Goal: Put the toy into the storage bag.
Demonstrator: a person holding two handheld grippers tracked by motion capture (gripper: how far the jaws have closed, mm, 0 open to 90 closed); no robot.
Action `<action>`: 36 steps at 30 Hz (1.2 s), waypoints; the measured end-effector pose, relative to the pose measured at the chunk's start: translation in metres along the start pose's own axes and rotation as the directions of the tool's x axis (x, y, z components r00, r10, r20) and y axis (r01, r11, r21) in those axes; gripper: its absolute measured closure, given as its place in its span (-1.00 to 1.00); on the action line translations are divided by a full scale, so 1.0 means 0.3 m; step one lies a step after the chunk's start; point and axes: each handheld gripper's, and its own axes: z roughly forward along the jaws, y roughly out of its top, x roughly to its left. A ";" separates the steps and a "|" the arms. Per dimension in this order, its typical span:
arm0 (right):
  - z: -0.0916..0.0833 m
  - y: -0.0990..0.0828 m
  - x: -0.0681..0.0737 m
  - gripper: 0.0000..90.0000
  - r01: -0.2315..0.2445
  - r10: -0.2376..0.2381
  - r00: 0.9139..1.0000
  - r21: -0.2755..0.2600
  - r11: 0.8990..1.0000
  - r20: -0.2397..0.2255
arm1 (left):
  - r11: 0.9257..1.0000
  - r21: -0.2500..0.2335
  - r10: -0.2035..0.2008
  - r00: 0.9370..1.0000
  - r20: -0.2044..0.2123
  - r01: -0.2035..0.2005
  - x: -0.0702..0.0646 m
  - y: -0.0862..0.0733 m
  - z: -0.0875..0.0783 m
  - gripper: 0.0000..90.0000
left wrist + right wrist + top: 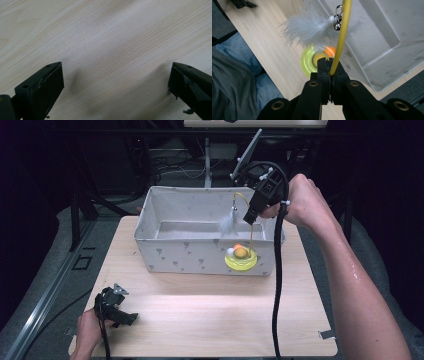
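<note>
While the right gripper (331, 67) is clamped on the yellow wand (340, 37) of a cat toy, the toy is held lifted at centre right of the high view, its yellow base (241, 261) hanging in front of the near wall of the fabric bin (180, 252). If the bin is the goal, which is only a judgement, the toy would best be raised until the base clears the rim, carried over the opening and lowered gently, since the thin wand is likely to flex and swing. The white feather (308, 27) and small bell (337, 22) dangle at upper centre of the right gripper view. The left gripper (131, 318) rests at lower left, jaws spread wide over bare table (112, 37). Whether the base touches the table cannot be told. The orange ball (329, 51) is partly hidden behind the jaws.
</note>
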 end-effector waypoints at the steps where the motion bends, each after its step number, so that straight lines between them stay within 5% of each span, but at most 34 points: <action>1: -0.002 0.002 -0.003 0.95 -0.001 0.001 1.000 -0.001 1.000 0.003 | 1.000 0.001 0.001 1.000 0.000 -0.001 -0.001 0.000 -0.001 -1.00; 18: -0.072 0.044 -0.029 0.95 -0.026 0.027 0.999 -0.040 0.999 0.046 | 0.999 -0.042 -0.018 1.000 0.016 0.019 -0.002 0.003 -0.012 -1.00; 36: -0.106 0.095 -0.129 0.96 -0.108 0.114 0.990 -0.068 0.992 0.088 | 0.999 -0.046 -0.022 0.999 0.027 0.023 0.008 0.004 -0.014 -1.00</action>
